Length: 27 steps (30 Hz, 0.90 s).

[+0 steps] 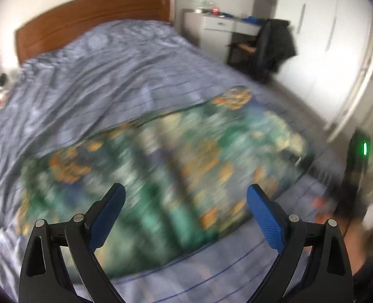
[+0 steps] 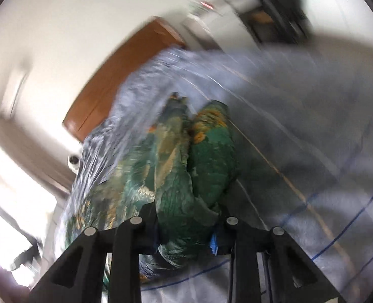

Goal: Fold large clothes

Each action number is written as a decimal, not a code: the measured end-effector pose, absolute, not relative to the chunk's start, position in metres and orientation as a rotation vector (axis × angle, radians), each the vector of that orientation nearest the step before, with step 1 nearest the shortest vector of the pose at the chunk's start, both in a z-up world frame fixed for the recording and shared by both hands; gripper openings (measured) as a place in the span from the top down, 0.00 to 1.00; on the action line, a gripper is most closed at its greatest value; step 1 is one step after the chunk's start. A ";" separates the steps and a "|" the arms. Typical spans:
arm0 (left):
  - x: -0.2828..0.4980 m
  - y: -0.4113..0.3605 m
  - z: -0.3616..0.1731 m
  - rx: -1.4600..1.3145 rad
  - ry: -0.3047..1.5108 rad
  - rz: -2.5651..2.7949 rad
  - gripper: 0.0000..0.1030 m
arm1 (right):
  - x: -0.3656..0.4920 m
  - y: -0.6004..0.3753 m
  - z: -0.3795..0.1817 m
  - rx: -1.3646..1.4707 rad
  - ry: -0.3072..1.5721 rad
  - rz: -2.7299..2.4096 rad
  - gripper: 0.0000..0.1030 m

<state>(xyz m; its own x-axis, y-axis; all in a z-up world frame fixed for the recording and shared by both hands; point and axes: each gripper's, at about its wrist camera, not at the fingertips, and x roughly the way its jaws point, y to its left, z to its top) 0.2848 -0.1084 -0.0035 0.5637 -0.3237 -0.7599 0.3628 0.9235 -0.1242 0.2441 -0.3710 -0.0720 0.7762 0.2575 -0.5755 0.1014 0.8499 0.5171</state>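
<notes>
A large green garment with orange and cream print (image 1: 161,166) lies spread on the blue-grey bedspread (image 1: 105,80), blurred by motion. My left gripper (image 1: 186,197) is open and empty, hovering above the garment's near edge. In the right wrist view my right gripper (image 2: 186,229) is shut on a bunched fold of the green garment (image 2: 194,166), which rises in thick folds ahead of the fingers. The right gripper's body with a green light (image 1: 358,166) shows at the right edge of the left wrist view.
A wooden headboard (image 1: 93,17) stands at the far end of the bed. A white desk (image 1: 221,25) and a chair draped with dark clothing (image 1: 274,48) stand beyond the bed's right side. White wardrobe doors (image 1: 332,38) line the right wall.
</notes>
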 end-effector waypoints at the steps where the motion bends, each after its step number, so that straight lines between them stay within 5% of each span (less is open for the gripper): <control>1: 0.296 -0.118 0.005 0.030 0.912 -0.472 0.06 | 0.241 -0.358 -0.057 0.493 0.655 0.113 0.73; 8: 0.338 -0.132 0.032 0.065 1.026 -0.567 0.05 | 0.212 -0.242 0.011 0.061 0.504 0.330 0.73; 16: 0.339 -0.086 0.021 0.130 1.074 -0.383 0.05 | 0.175 -0.138 0.002 -0.340 0.459 0.519 0.73; 18: 0.338 -0.084 0.006 0.185 1.087 -0.313 0.22 | 0.156 -0.123 0.000 -0.391 0.449 0.549 0.73; 19: 0.339 -0.081 0.001 0.189 1.095 -0.302 0.47 | 0.155 -0.122 -0.001 -0.396 0.451 0.555 0.72; 20: 0.341 -0.076 -0.004 0.153 1.116 -0.324 0.60 | 0.155 -0.121 -0.002 -0.398 0.459 0.556 0.72; 27: 0.355 -0.004 0.004 0.015 1.090 -0.311 0.67 | 0.161 -0.157 0.020 -0.206 0.563 0.644 0.40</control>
<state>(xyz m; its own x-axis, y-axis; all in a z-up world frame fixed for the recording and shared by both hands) 0.3550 -0.0038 0.0039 0.4237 -0.2410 -0.8732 0.2560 0.9565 -0.1398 0.1610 -0.1571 0.0196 0.6574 0.5095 -0.5552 -0.6183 0.7858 -0.0110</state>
